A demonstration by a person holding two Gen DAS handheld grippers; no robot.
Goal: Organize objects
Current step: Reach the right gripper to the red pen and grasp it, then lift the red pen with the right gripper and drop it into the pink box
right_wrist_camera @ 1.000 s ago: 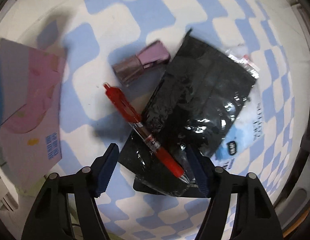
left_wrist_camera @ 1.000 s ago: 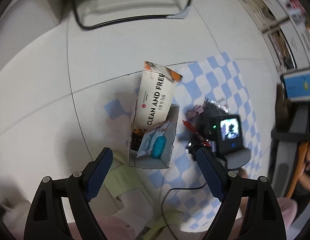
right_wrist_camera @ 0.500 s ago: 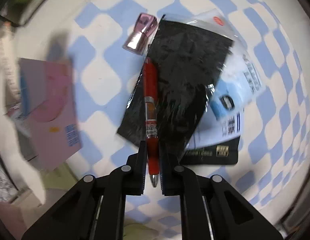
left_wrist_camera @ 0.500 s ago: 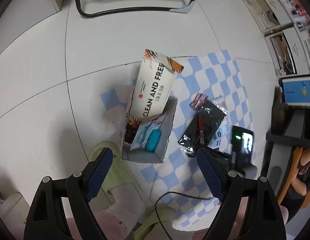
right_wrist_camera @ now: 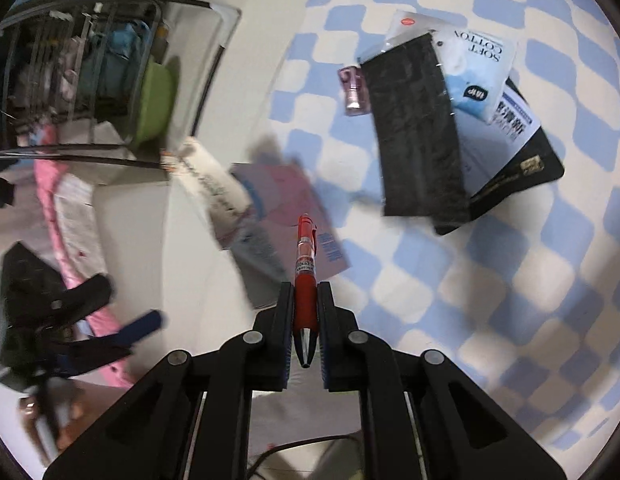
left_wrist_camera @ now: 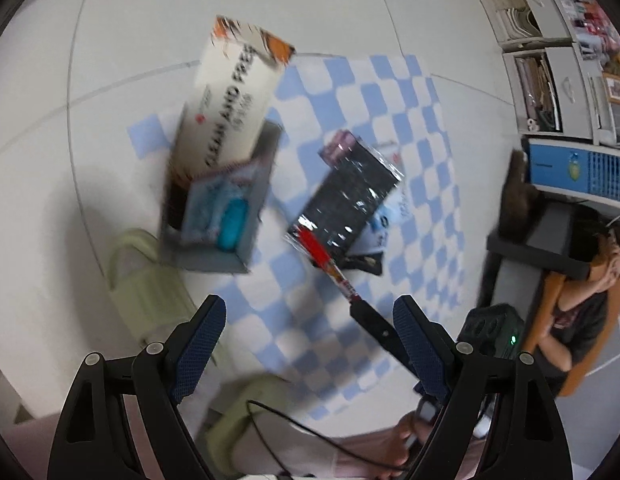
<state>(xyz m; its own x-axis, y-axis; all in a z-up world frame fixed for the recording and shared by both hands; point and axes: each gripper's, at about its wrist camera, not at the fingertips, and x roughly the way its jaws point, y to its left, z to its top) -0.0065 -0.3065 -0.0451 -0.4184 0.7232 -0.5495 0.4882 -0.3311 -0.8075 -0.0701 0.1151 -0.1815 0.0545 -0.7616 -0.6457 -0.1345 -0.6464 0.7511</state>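
Two sets of tongs share this moment above a blue-and-white checked mat [right_wrist_camera: 550, 240] on the floor. Our right tongs [right_wrist_camera: 304, 300] are clamped on a red pen [right_wrist_camera: 305, 276], which points up the middle of the right wrist frame, lifted clear of the mat. Our left tongs [left_wrist_camera: 310, 344] hang spread wide with nothing between them. At centre left of the left wrist frame, we see an open cardboard box [left_wrist_camera: 230, 216] with a white "CLEAN AND FREE" carton [left_wrist_camera: 230, 108] leaning out of it. A black packet [right_wrist_camera: 418, 132] lies in the upper right of the right wrist frame, with a small purple bottle [right_wrist_camera: 355, 90] just beside it.
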